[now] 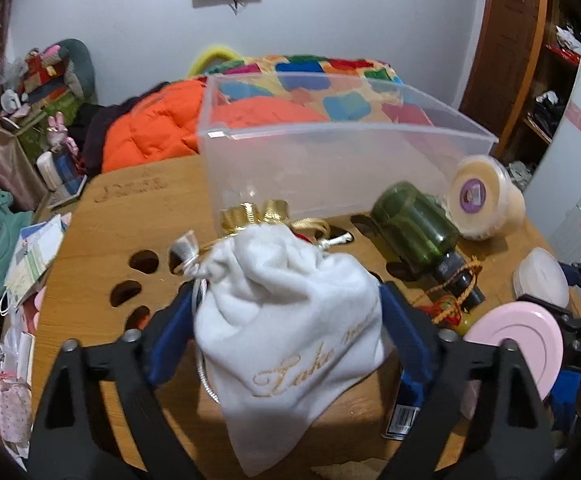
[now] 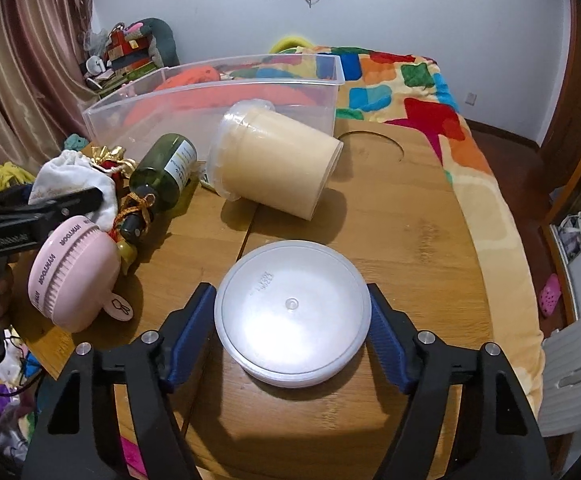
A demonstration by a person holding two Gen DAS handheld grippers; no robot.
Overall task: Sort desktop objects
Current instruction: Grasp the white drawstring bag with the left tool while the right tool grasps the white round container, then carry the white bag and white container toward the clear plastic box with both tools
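Observation:
My left gripper [image 1: 286, 312] is shut on a white drawstring pouch [image 1: 290, 320] with gold lettering and holds it above the wooden table [image 1: 138, 216]. The pouch also shows in the right wrist view [image 2: 72, 180]. My right gripper [image 2: 292, 312] is closed around a round white plastic container [image 2: 292, 312] that sits on the table; its blue pads [image 2: 192, 332] touch both sides. A clear plastic bin [image 1: 330, 152] stands at the table's far side. A green bottle [image 1: 418, 232], a beige tub [image 2: 274, 164] lying on its side and a pink round case [image 2: 74, 276] lie between.
A gold pouch [image 1: 258, 216] lies in front of the bin. The table has paw-shaped cut-outs [image 1: 142, 260] at left. A bed with a colourful blanket [image 2: 410, 80] and an orange jacket [image 1: 154, 128] is behind the table. Clutter lies on the floor at left.

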